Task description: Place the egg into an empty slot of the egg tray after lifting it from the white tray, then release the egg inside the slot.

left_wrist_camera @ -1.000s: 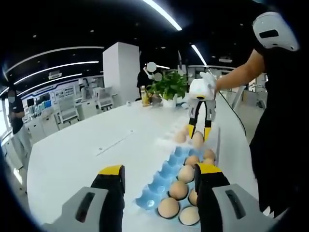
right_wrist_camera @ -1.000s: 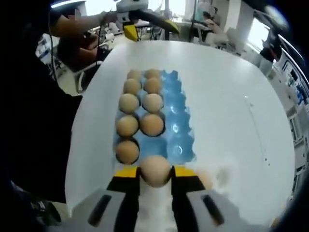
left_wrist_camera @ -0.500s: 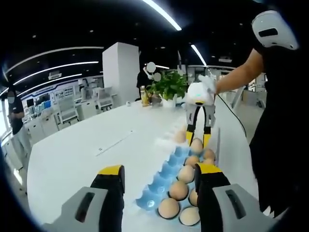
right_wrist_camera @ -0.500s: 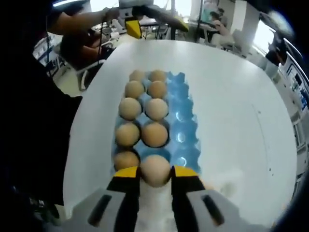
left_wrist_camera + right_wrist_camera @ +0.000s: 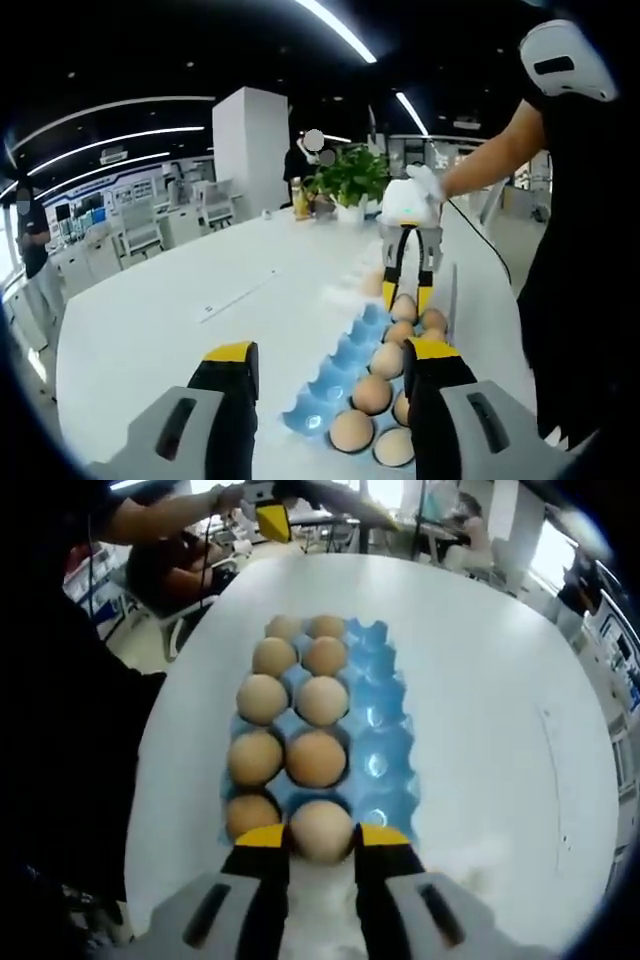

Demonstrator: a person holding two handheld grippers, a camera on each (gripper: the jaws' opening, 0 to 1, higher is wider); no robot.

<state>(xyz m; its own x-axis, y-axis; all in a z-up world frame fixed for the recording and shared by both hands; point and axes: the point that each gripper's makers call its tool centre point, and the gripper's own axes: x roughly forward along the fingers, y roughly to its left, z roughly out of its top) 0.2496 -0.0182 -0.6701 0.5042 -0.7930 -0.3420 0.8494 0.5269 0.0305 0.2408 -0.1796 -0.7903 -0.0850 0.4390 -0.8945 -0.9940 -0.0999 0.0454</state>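
1. egg (image 5: 322, 829): clamped between the yellow tips of the right gripper (image 5: 322, 842), over the near end of the blue egg tray (image 5: 385, 730); long axis cannot be told.
2. left gripper (image 5: 330, 362): jaws wide, nothing between them.
3. left gripper view adds a potted plant (image 5: 350, 180).

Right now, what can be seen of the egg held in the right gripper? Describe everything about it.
The egg is pale tan, smooth and matte, with no crack visible. It sits between the yellow-tipped jaws of the right gripper, which press on both its sides. It hangs over the near end of the blue egg tray, in the middle column, just in front of a darker brown egg. Whether it touches the slot below cannot be told. In the left gripper view it appears at the tray's far end.
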